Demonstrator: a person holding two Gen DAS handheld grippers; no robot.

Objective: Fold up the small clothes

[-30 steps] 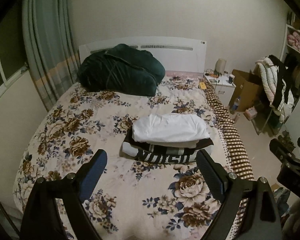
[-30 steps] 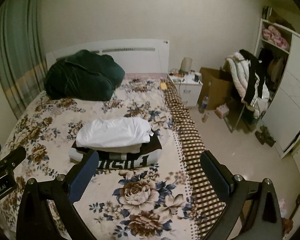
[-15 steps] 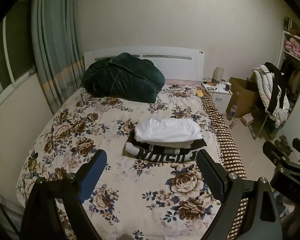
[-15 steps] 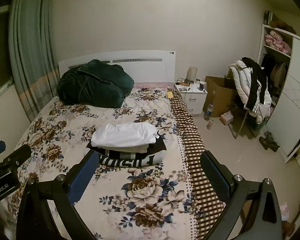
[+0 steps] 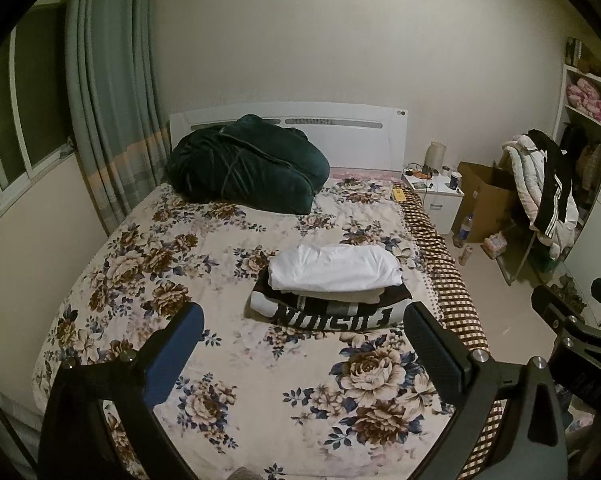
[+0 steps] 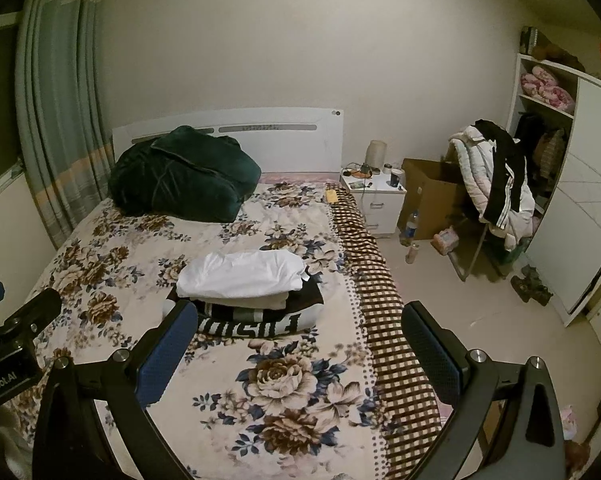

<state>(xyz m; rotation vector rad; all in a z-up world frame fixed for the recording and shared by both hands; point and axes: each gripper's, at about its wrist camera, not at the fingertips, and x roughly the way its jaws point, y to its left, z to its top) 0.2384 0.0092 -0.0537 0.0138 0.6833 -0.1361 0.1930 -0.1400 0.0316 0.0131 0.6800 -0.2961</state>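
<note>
Both of your tools are held back from the bed point(image 5: 148, 264) with nothing between the fingers: the left tool point(image 5: 303, 340) has its jaws wide apart, and so does the right tool point(image 6: 299, 336). The folded pile point(image 5: 328, 288) lies toward the bed's right edge, about midway between headboard and foot, and neither tool touches it. A white garment point(image 5: 334, 268) sits on top, a paler folded layer seems to lie under it though the dim light makes that hard to confirm, and a black garment with white lettering point(image 5: 332, 314) is at the bottom. The pile's long axis runs across the bed, parallel to the headboard. From your left tool it lies straight ahead and slightly right; from your right tool it lies ahead and to the left, its near left corner just behind that tool's left finger point(image 6: 168, 348) in the view. Judged from how neatly it is stacked, the folding looks finished or nearly so. The dark green bundle point(image 5: 248, 164) at the headboard stays well apart.
</note>
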